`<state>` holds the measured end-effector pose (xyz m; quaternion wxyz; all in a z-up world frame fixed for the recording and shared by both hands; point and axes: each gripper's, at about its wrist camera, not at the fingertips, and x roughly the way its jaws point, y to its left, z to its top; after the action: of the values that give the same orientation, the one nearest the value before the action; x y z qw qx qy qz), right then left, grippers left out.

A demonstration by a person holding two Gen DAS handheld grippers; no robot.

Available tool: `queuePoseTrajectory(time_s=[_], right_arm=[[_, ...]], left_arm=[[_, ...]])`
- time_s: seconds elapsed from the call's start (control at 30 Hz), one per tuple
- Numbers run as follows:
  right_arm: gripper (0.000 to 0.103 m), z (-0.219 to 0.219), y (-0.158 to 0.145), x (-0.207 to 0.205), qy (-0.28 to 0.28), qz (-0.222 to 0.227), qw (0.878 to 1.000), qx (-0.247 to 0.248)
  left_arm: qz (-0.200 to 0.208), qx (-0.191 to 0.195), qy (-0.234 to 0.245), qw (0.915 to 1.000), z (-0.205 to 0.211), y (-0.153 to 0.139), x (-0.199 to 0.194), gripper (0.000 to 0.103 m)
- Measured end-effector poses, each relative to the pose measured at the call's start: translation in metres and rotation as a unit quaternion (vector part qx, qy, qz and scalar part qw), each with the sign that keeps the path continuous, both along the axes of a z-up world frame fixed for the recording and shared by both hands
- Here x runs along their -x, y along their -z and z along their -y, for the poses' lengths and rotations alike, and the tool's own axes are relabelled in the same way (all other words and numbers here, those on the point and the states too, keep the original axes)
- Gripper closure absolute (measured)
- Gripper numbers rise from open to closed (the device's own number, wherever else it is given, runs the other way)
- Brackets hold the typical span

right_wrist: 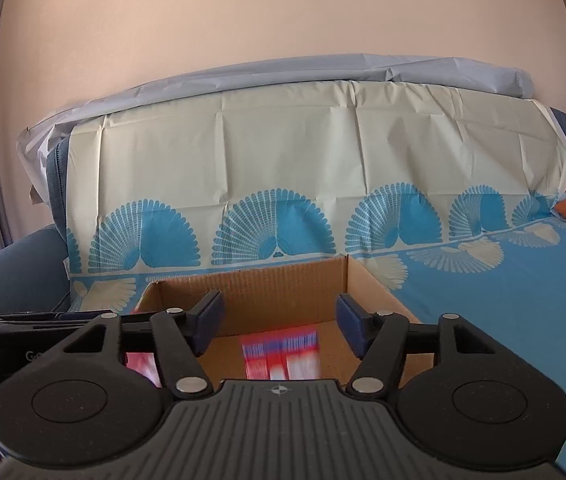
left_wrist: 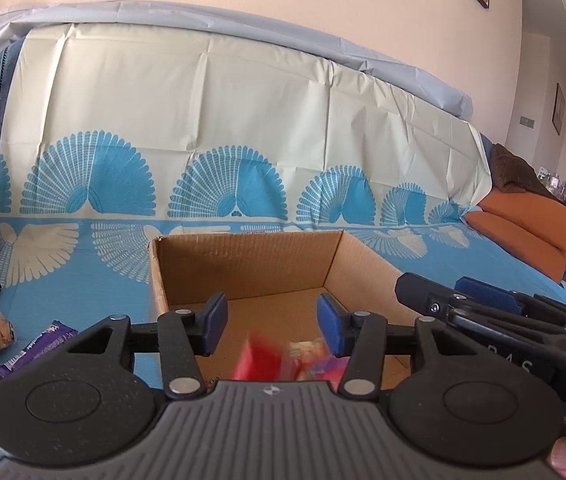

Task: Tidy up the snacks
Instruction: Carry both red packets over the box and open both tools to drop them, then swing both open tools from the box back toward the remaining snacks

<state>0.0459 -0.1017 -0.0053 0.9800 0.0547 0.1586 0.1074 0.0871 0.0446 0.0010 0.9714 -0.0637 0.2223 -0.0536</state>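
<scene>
Left wrist view: left gripper (left_wrist: 272, 324) and right gripper (right_wrist: 279, 324) both stood with jaws apart, empty, over the cardboard box (left_wrist: 243, 264). Red snack packets (right_wrist: 281, 356), blurred, were inside. Several wrapped snacks (left_wrist: 35, 346) remained outside, left of the box; sorting seemed unfinished.

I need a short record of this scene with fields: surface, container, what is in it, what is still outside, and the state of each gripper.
surface: sofa cover, blue and cream
container: cardboard box, open top
in box: red packets, blurred
outside box: snack packs lying left of the box on the cover
left gripper: open, nothing between the pads, over the box
right gripper: open, nothing between the pads, over the box
</scene>
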Motion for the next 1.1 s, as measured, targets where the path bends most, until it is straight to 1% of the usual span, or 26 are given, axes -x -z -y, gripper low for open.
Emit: queuePoseTrajectory(time_s=[0.1,0.2,0.5,0.6,0.7,0.73,0.77,0.83,0.87,0.9,0.93,0.97,1.0,1.03,1.1], right_arm=[[0.033,0.000,0.000,0.000,0.002,0.000,1.000,-0.002],[0.030,-0.002,0.000,0.001,0.002,0.001,1.000,-0.004],[0.029,-0.015,-0.001,0.008,-0.008,-0.003,1.000,-0.007],[0.029,-0.021,-0.002,0.012,-0.013,-0.003,1.000,-0.009],[0.029,-0.028,-0.004,0.017,-0.017,-0.006,1.000,-0.019],[0.029,-0.030,-0.005,0.019,-0.019,-0.007,1.000,-0.023],[0.030,-0.032,-0.006,0.021,-0.021,-0.008,0.999,-0.028],[0.032,-0.037,-0.008,0.025,-0.028,-0.009,0.999,-0.035],[0.037,-0.041,-0.009,0.027,-0.033,-0.009,0.999,-0.038],[0.043,-0.044,-0.010,0.029,-0.038,-0.009,0.998,-0.039],[0.047,-0.048,-0.012,0.031,-0.046,-0.009,0.998,-0.039],[0.055,-0.052,-0.014,0.033,-0.054,-0.007,0.998,-0.038],[0.066,-0.056,-0.015,0.036,-0.063,-0.004,0.997,-0.036],[0.069,-0.060,-0.017,0.038,-0.074,-0.002,0.997,-0.033],[0.071,-0.067,-0.021,0.042,-0.089,0.004,0.996,-0.028]], left_arm=[[0.005,-0.007,-0.002,1.0000,-0.002,-0.002,0.002,0.047],[0.015,-0.023,-0.009,0.9996,-0.005,-0.003,0.007,0.047],[0.029,-0.067,-0.038,0.9966,-0.030,-0.003,0.030,0.047],[0.029,-0.065,-0.053,0.9961,-0.043,-0.006,0.041,0.047],[0.023,-0.049,-0.070,0.9961,-0.058,-0.011,0.052,0.047],[0.023,-0.045,-0.074,0.9960,-0.063,-0.013,0.057,0.048],[0.026,-0.042,-0.078,0.9957,-0.067,-0.016,0.062,0.053],[0.037,-0.041,-0.087,0.9947,-0.074,-0.022,0.073,0.059],[0.042,-0.041,-0.091,0.9942,-0.078,-0.026,0.079,0.061],[0.042,-0.035,-0.095,0.9940,-0.084,-0.029,0.084,0.061],[0.040,-0.025,-0.098,0.9941,-0.089,-0.032,0.089,0.062],[0.042,-0.013,-0.103,0.9938,-0.097,-0.037,0.097,0.065],[0.047,-0.007,-0.105,0.9933,-0.103,-0.043,0.104,0.065],[0.052,-0.005,-0.108,0.9928,-0.110,-0.050,0.111,0.065],[0.052,-0.018,-0.116,0.9917,-0.122,-0.062,0.120,0.067]])
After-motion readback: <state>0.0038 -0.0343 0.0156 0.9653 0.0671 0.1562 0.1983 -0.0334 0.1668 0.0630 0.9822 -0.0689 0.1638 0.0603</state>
